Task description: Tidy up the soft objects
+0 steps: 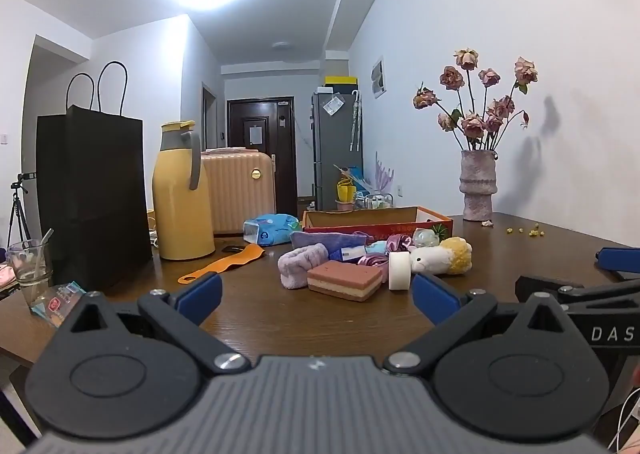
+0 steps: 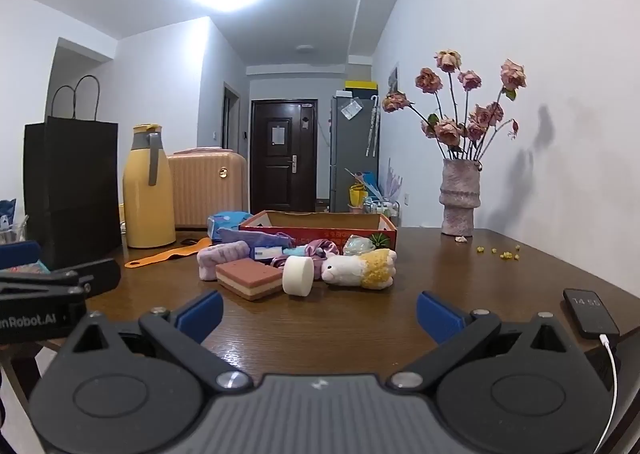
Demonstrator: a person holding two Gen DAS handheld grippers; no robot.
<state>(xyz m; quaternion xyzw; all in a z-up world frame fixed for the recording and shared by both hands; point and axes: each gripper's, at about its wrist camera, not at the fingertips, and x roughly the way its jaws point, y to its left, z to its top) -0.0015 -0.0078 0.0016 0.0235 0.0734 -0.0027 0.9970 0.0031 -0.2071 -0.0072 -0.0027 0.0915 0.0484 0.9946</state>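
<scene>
A pile of soft objects lies mid-table: a layered pink sponge [image 1: 345, 280] [image 2: 250, 277], a white foam roll [image 1: 399, 270] [image 2: 298, 275], a plush sheep [image 1: 442, 256] [image 2: 360, 268], a lilac fluffy band [image 1: 298, 268] [image 2: 218, 260], a purple cloth [image 1: 326, 240] and satin scrunchies [image 1: 394, 244]. Behind them stands an open red cardboard box [image 1: 378, 223] [image 2: 320, 228]. My left gripper [image 1: 316, 296] is open and empty, short of the pile. My right gripper [image 2: 319, 312] is open and empty, also short of it.
On the wooden table [image 2: 360, 318] stand a black paper bag [image 1: 94, 194], a yellow thermos jug [image 1: 182, 194], a glass [image 1: 30, 268], an orange strap [image 1: 224, 264], a blue tissue pack [image 1: 272, 228] and a vase of dried roses [image 2: 460, 198]. A charging phone [image 2: 590, 312] lies at right.
</scene>
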